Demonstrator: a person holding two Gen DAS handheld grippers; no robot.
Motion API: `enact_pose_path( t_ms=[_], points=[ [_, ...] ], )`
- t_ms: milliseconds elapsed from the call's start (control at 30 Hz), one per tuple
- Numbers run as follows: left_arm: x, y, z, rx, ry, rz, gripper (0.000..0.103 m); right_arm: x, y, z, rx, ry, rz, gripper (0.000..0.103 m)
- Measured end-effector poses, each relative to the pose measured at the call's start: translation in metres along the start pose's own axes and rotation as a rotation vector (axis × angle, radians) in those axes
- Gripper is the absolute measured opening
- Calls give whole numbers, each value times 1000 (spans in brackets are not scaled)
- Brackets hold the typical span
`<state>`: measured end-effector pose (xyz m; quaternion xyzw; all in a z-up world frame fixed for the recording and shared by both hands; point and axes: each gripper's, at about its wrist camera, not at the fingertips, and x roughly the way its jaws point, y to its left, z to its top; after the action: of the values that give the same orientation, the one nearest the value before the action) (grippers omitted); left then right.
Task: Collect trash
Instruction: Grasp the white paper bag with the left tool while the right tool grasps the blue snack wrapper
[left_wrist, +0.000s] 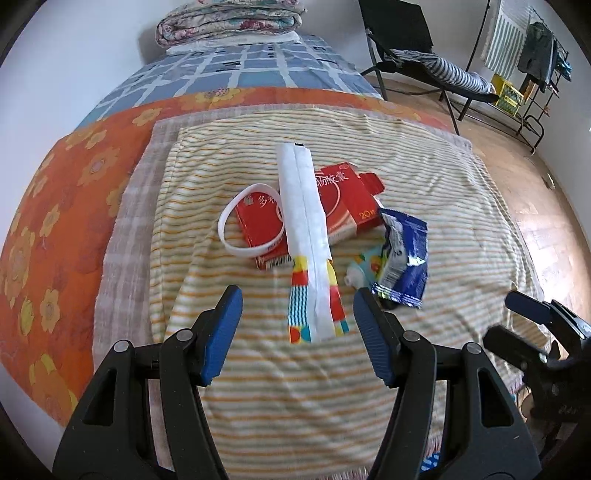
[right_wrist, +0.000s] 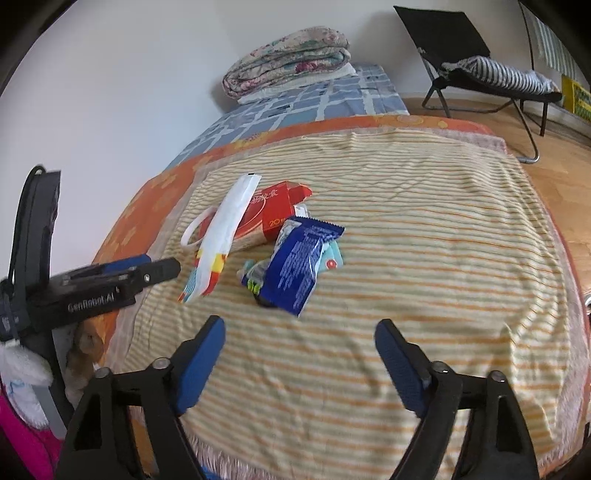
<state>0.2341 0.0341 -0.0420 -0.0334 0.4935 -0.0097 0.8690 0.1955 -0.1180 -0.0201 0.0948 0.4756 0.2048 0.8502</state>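
A heap of trash lies on a striped yellow cloth (left_wrist: 424, 177) on the bed. It holds a long white wrapper with coloured ends (left_wrist: 306, 229) (right_wrist: 221, 236), a red carton (left_wrist: 343, 206) (right_wrist: 273, 218), a white ring (left_wrist: 236, 229), a torn blue foil packet (left_wrist: 404, 258) (right_wrist: 295, 269) and a small pale tube (left_wrist: 364, 267) (right_wrist: 255, 275) under the packet. My left gripper (left_wrist: 297, 332) is open just short of the white wrapper's near end. My right gripper (right_wrist: 299, 362) is open and empty, short of the blue packet. Each gripper shows at the edge of the other's view.
An orange flowered sheet (left_wrist: 55, 206) and a blue checked sheet (left_wrist: 236, 70) cover the bed, with a folded quilt (left_wrist: 229, 22) at its head by the wall. A black folding chair (left_wrist: 410, 48) with striped cloth and a clothes rack (left_wrist: 535, 62) stand on the wood floor at right.
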Motion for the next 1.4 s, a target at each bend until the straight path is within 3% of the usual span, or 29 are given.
enact_pose_path(
  t_ms=[467, 533, 667, 733, 867, 1000, 1400],
  points=[
    [43, -5, 10, -4, 67, 19, 58, 57, -8, 52, 89, 59, 7, 72],
    [48, -6, 11, -2, 76, 22, 50, 65, -6, 57, 99, 71, 7, 72],
    [55, -6, 11, 4, 85, 33, 49, 80, 1, 63, 85, 94, -24, 71],
    [57, -5, 11, 0, 92, 33, 38, 85, 2, 63, 78, 103, -42, 68],
    [58, -1, 11, -12, 91, 34, 32, 96, 4, 63, 76, 124, -66, 64],
    [57, 0, 10, -9, 83, 30, 28, 101, 2, 63, 73, 138, -83, 47],
    [39, 1, 12, -20, 32, 10, 20, 77, -7, 59, 95, 91, -48, 44]
  ],
)
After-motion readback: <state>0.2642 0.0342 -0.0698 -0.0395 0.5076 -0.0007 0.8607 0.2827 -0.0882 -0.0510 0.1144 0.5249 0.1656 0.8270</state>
